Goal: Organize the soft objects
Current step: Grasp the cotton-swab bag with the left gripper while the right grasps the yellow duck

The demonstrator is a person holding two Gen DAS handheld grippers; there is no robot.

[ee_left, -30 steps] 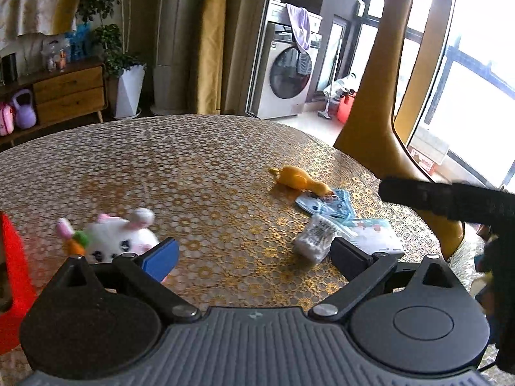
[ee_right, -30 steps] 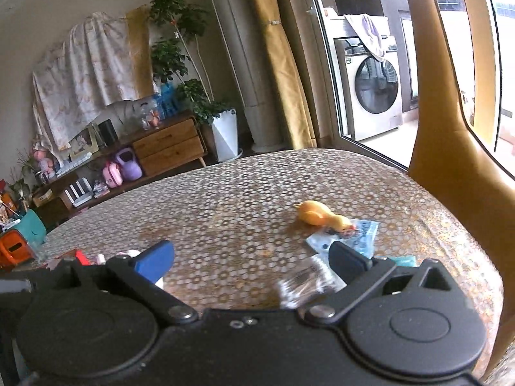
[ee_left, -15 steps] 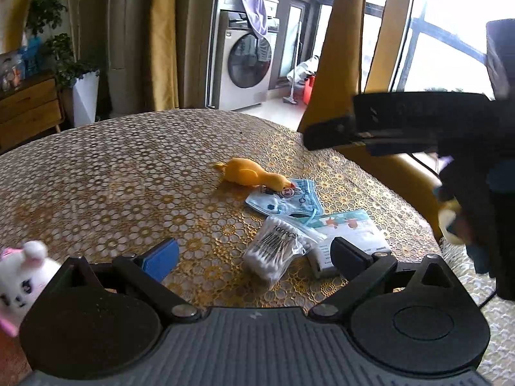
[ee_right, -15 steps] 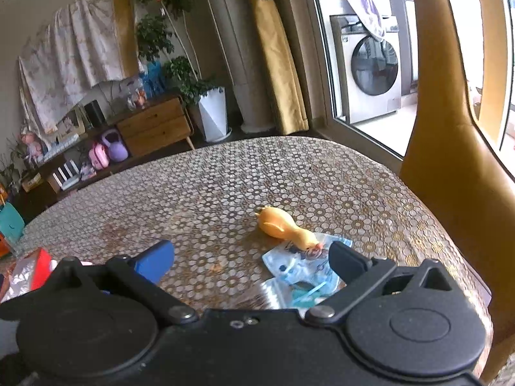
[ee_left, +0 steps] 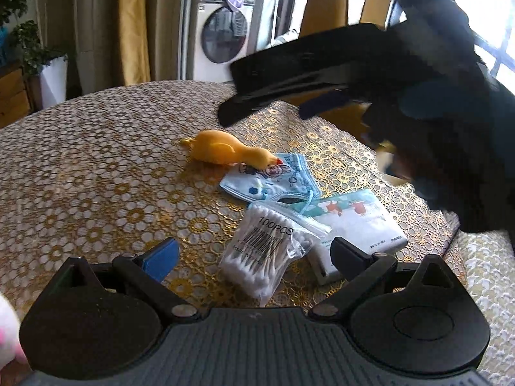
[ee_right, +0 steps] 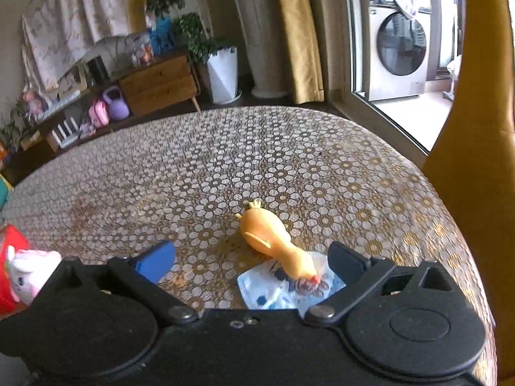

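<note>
A yellow rubber chicken [ee_left: 225,151] [ee_right: 273,238] lies on the round patterned table [ee_left: 96,167] [ee_right: 225,160], its head on a light blue printed pouch [ee_left: 273,181] [ee_right: 283,292]. Beside the pouch lie a clear bag of cotton swabs [ee_left: 267,251] and a white tissue pack [ee_left: 357,225]. My left gripper [ee_left: 254,257] is open just above the swab bag. My right gripper [ee_right: 251,260] is open, straddling the chicken's neck; it also appears dark and blurred over the table [ee_left: 289,96] in the left wrist view. A white plush bunny [ee_right: 29,271] sits at the far left.
A red box [ee_right: 9,257] stands behind the bunny at the table's left edge. A mustard chair back [ee_right: 476,128] rises at the table's right side. Beyond the table are a washing machine [ee_right: 399,45], curtains, a plant and a wooden cabinet.
Both grippers swung right and forward toward the chicken and pouches. The bunny slid out of the left wrist view. The right gripper came lower over the chicken.
</note>
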